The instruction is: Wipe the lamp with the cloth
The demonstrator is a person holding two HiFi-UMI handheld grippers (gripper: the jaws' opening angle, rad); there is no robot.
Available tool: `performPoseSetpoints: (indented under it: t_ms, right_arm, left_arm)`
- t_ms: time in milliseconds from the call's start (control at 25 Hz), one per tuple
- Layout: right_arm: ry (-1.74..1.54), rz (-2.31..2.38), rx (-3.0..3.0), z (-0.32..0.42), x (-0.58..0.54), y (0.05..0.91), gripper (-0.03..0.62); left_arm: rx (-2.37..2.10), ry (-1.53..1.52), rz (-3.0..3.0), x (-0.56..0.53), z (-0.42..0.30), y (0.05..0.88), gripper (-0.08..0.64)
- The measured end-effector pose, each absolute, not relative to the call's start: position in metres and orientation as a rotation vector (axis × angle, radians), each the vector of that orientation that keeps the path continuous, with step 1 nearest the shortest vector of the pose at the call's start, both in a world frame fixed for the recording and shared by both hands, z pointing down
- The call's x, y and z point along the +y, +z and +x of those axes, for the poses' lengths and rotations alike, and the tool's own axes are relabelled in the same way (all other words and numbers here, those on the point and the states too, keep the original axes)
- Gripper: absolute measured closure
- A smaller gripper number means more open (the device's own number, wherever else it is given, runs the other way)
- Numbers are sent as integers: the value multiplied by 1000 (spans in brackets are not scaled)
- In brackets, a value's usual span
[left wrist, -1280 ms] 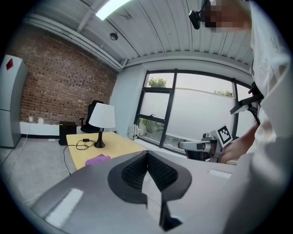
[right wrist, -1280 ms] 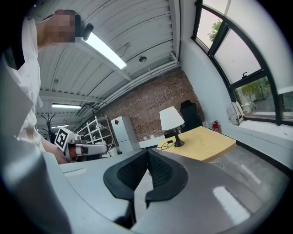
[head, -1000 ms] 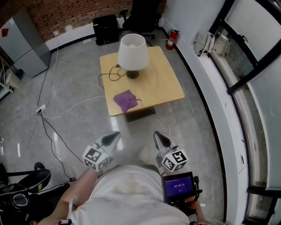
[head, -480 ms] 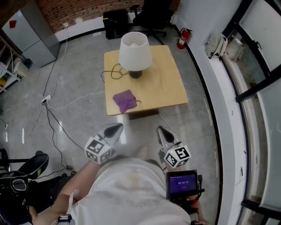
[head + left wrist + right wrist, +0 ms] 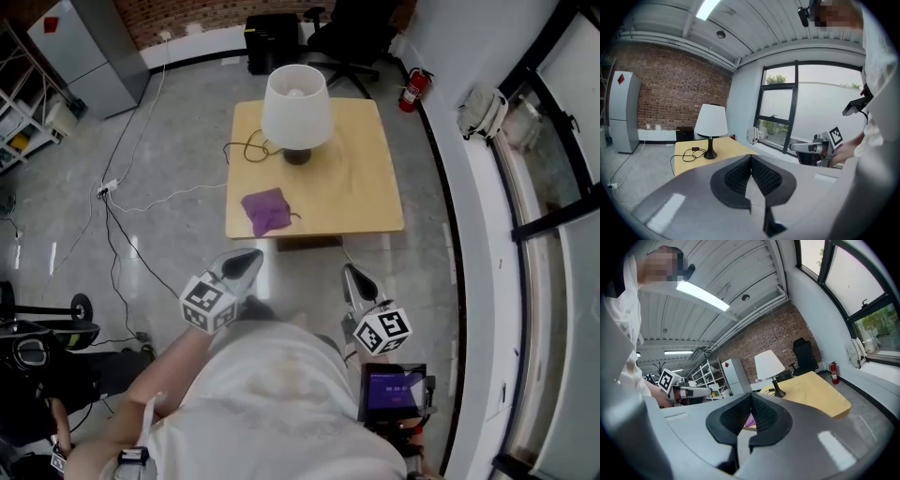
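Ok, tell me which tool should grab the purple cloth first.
Left, probably. The left tool sits nearly in line with the cloth at the table's near-left corner; the right tool is farther across. Both are shut and empty.

wooden table (image 5: 370, 192) | fire extinguisher (image 5: 414, 89) by wall | office chair (image 5: 352, 28) behind table

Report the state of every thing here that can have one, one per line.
lamp: upright on the far part of the table
cloth: crumpled, lying on the table's near part, nothing touching it
cord: loosely coiled beside the lamp's base
left tool: shut, empty, short of the table
right tool: shut, empty, short of the table
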State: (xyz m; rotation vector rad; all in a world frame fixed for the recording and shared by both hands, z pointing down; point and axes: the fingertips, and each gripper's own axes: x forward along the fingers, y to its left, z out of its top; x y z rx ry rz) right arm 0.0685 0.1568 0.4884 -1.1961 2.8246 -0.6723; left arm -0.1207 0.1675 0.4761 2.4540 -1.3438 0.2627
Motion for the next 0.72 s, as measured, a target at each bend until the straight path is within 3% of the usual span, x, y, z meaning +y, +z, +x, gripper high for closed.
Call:
performPoseSetpoints:
  t_ms: [720]
  right_arm:
    - [-644, -1167, 2929, 56, 91, 490, 581]
  left_arm:
    - [-1376, 285, 2414, 101, -142, 488, 558]
